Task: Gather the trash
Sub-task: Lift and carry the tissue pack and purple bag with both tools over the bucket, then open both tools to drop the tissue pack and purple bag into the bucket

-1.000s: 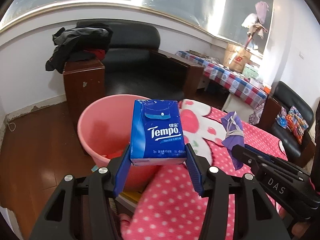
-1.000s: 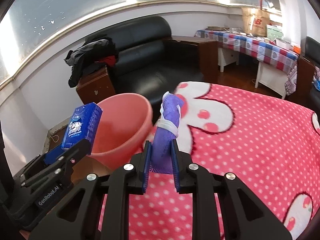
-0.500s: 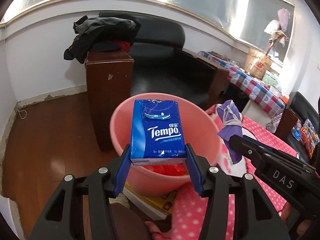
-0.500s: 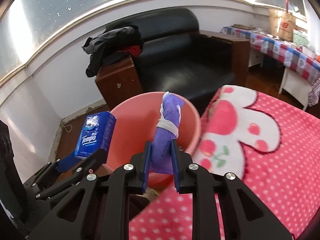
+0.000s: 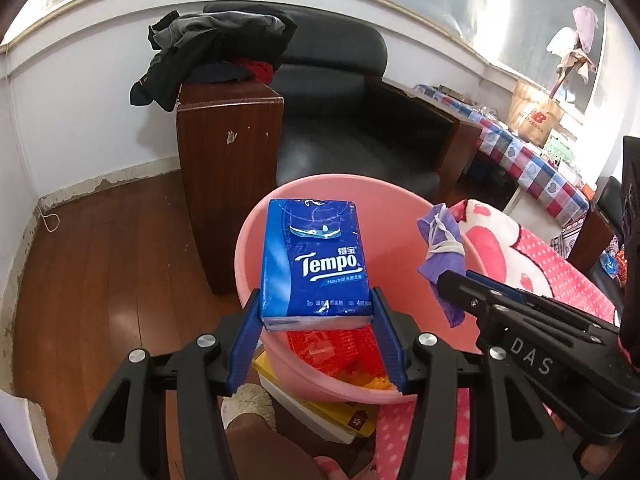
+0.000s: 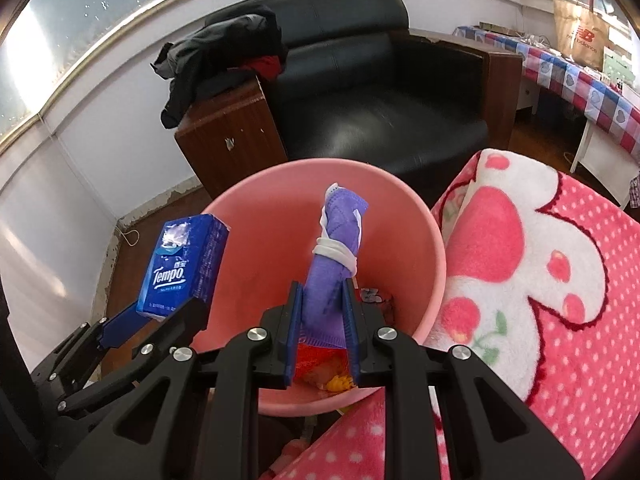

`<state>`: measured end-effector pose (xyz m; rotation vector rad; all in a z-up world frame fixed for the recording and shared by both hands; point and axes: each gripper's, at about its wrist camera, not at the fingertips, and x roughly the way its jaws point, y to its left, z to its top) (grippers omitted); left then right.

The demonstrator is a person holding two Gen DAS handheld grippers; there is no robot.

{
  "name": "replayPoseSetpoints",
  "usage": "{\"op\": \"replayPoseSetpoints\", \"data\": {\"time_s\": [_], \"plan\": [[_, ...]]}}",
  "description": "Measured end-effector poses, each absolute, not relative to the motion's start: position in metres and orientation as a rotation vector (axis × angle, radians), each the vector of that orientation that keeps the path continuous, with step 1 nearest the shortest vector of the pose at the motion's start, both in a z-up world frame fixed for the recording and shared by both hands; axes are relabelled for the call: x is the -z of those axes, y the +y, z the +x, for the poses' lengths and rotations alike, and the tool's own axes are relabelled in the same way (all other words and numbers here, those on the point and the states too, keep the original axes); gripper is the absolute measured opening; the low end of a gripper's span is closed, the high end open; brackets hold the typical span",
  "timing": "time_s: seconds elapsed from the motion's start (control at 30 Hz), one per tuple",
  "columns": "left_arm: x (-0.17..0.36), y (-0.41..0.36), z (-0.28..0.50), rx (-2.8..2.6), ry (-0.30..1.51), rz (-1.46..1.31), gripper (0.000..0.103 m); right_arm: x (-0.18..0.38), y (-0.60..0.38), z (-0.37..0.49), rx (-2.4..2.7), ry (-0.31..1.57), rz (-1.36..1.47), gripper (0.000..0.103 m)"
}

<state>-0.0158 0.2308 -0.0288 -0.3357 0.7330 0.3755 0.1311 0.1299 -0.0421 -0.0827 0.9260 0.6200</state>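
Both claws grip: left gripper blue Tempo tissue pack, right gripper rolled purple mask; release inside round pink plastic basin's rim

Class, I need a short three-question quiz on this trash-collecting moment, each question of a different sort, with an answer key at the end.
1. True or false: the left gripper holds a blue Tempo tissue pack.
2. Multiple choice: the rolled purple face mask in the right gripper is
A. lying on the pink polka-dot blanket
B. held above the open pink bucket
C. on the black sofa
3. Fill in: the pile of dark clothes lies on the brown wooden ______.

Key: 1 true; 2 B; 3 cabinet
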Motion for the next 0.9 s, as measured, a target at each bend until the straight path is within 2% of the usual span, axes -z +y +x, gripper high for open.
{"op": "replayPoseSetpoints", "data": {"time_s": [0.4,0.9], "plan": [[0.04,0.23,-0.001,-0.368,0.788,-0.309,0.053,0.057,0.127,0.14,-0.615,0.967,-0.087,0.02],[0.033,0.224,-0.008,-0.366,0.767,-0.32,0.054,0.055,0.113,0.135,-0.604,0.987,-0.066,0.022]]}}
